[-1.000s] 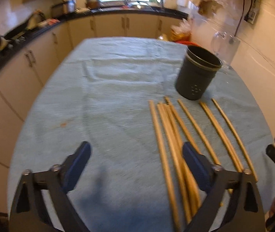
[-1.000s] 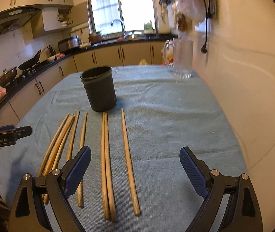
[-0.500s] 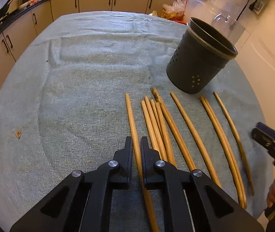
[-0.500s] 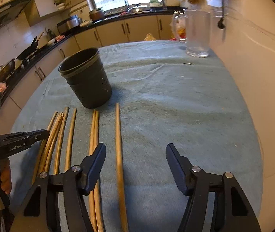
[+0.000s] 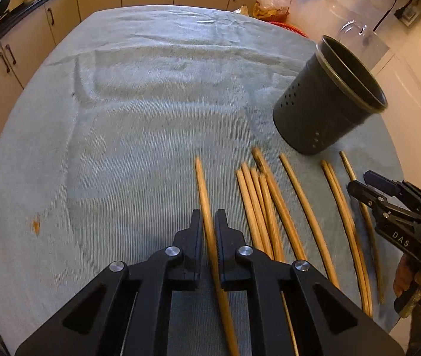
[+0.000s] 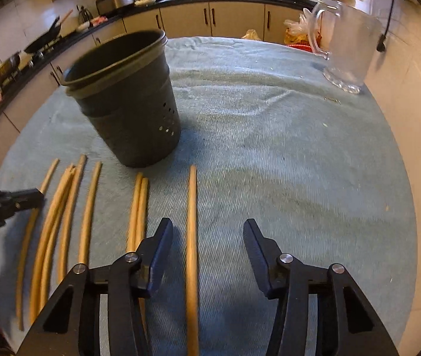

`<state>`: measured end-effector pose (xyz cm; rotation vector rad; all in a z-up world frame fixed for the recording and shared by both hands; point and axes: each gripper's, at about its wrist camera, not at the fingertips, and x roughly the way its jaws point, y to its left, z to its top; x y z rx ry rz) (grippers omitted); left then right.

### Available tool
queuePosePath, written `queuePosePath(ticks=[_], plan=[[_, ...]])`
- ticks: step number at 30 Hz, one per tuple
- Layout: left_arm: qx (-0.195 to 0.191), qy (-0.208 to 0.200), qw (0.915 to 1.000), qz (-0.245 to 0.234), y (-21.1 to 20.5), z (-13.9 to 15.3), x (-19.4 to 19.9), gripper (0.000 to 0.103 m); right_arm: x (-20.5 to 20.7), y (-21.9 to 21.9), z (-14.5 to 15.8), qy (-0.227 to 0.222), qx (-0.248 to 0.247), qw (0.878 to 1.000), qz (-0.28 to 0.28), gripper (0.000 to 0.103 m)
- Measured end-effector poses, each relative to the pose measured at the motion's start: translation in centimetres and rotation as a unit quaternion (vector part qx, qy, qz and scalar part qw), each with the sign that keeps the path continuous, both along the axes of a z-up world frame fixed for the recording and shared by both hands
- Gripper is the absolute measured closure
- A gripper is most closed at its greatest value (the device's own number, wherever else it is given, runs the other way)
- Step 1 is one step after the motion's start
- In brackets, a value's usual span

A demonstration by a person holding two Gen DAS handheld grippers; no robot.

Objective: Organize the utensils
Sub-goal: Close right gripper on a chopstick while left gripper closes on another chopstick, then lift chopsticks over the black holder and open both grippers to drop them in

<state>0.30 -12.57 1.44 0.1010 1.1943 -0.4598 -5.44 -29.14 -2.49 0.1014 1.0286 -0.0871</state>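
— Left gripper (image 5: 209, 222), wide open over the cloth a second ago, is now clenched on the leftmost chopstick (image 5: 203, 190), which runs up between its fingers toward the far edge of the tabletop (image 5: 121, 103).

— And the right gripper (image 6: 207, 243)?

— Half closed since then, but not yet gripping: its jaws stand apart on either side of the rightmost chopstick (image 6: 192, 207), touching nothing that can be seen.

— Where are the rest?

— Loose chopsticks (image 5: 265, 201) lie side by side on the cloth along the near edge, between the two held ones. The dark perforated holder (image 6: 127, 103) stands upright just beyond their tips.

— What does it mean for the job?

— Likely the first stick is secured and ready to lift to the holder; none is visibly inside yet.
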Motion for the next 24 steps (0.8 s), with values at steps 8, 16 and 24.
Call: queuePosePath(ticks=[8,16,24], plan=[[-0.013,-0.008,0.9999,0.007,-0.4,0.1,1.5,0.095,3.8,0.2,0.3,0.053,-0.009,0.999,0.005,0.069],[-0.020,-0.077,0.9968,0.013,0.6,3.1,-1.2,0.098,2.9,-0.1,1.6,0.032,0.032,0.999,-0.005,0.097],[-0.067,-0.191,0.9793,0.000,2.5,11.6,-7.9,0.098,-3.8,-1.4,8.2,-0.079,0.058,0.995,-0.022,0.097]])
